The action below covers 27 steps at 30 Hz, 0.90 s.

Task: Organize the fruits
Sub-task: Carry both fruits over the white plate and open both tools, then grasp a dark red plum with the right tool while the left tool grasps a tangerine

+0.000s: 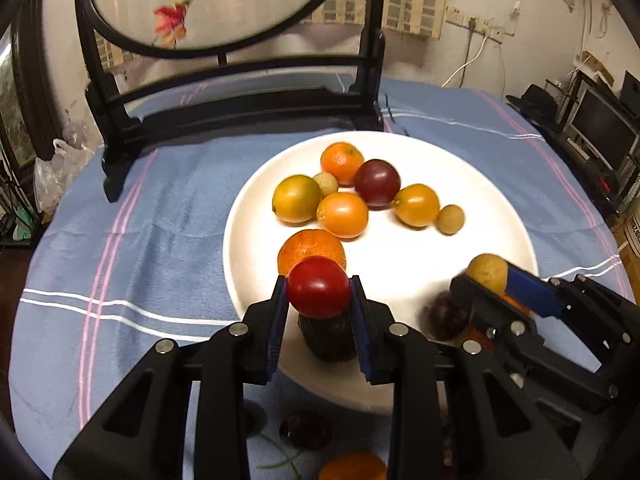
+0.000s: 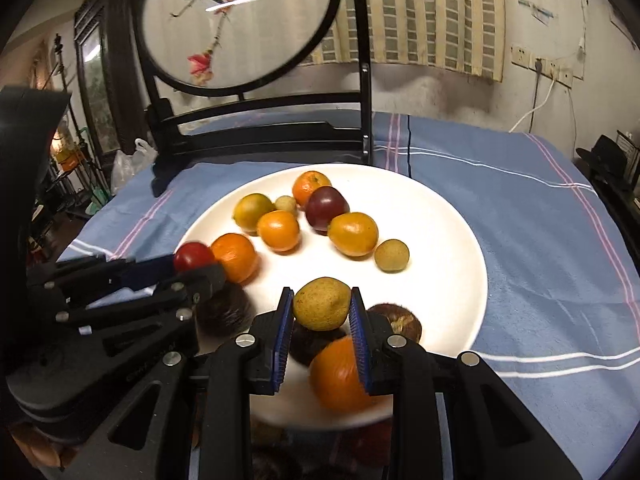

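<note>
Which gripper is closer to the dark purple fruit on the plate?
Right. The right gripper, holding a yellow fruit, sits nearer the dark purple fruit; the left gripper, holding a red fruit, is farther left.

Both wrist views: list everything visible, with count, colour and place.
plate: one, white, on the cloth.
tablecloth: one, blue with white and pink stripes, under the plate.
orange fruits: at least six, orange to yellow-green, mostly on the plate's far half.
dark red fruit: one, among the far cluster.
small tan fruits: two loose on the plate.
dark brown fruits: several, near rim and below it; count unclear.
embroidered screen: one, black frame, behind the plate.
left gripper: jaws shut on red fruit.
right gripper: jaws shut on yellow-tan fruit.
</note>
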{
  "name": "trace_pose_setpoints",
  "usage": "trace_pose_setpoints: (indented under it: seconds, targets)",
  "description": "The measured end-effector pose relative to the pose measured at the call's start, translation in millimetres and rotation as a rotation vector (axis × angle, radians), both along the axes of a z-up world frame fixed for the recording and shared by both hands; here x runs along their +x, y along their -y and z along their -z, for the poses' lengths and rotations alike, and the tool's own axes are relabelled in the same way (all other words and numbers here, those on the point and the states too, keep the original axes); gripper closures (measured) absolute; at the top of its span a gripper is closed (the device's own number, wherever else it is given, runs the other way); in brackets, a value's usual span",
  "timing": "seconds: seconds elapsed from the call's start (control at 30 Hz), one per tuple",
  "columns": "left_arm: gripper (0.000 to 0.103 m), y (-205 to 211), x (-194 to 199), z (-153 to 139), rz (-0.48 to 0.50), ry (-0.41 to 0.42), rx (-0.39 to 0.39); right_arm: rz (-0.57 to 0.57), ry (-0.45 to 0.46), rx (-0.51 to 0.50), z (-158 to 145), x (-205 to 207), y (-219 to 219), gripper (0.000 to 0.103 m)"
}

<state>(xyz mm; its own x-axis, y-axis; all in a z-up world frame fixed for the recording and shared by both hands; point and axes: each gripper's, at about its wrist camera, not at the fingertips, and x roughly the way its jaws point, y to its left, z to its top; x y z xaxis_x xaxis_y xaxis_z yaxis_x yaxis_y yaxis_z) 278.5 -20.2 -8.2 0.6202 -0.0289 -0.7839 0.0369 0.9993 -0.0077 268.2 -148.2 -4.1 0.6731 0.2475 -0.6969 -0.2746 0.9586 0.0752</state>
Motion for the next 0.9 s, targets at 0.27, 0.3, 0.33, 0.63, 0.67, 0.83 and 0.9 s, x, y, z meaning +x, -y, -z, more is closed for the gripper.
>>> trace_pose_setpoints:
  seconds: [0.27, 0.3, 0.33, 0.63, 0.67, 0.83, 0.9]
  targets:
    - [0.051, -8.8, -8.1, -4.5, -0.062, 0.057, 0.007, 0.058, 0.003, 0.047, -1.2, 2.0, 12.3, 0.055]
    - [0.051, -9.1, -9.7, -6.0, -0.059, 0.055, 0.000, 0.058, 0.011, 0.046, -3.5, -1.7, 12.9, 0.054]
    - [0.051, -8.5, -13.3, -7.8, -0.053, 0.055, -0.002, 0.055, 0.014, 0.047, -5.6, -4.8, 13.3, 0.053]
    - [0.029, -10.6, -60.2, -22.8, -0.053, 0.089, 0.023, 0.022, 0.025, 0.060, -21.6, -56.8, 24.4, 0.038]
    - [0.028, -11.7, -68.9, -23.3, -0.050, 0.089, 0.022, 0.015, 0.017, 0.059, -20.9, -66.6, 26.4, 0.038]
    - [0.023, -19.1, -109.5, -19.4, -0.055, 0.109, 0.035, 0.001, -0.004, 0.037, -12.1, -104.0, 32.9, 0.037]
    - [0.023, -22.2, -120.7, -14.8, -0.057, 0.106, 0.033, -0.002, -0.019, 0.032, -6.3, -117.8, 35.9, 0.037]
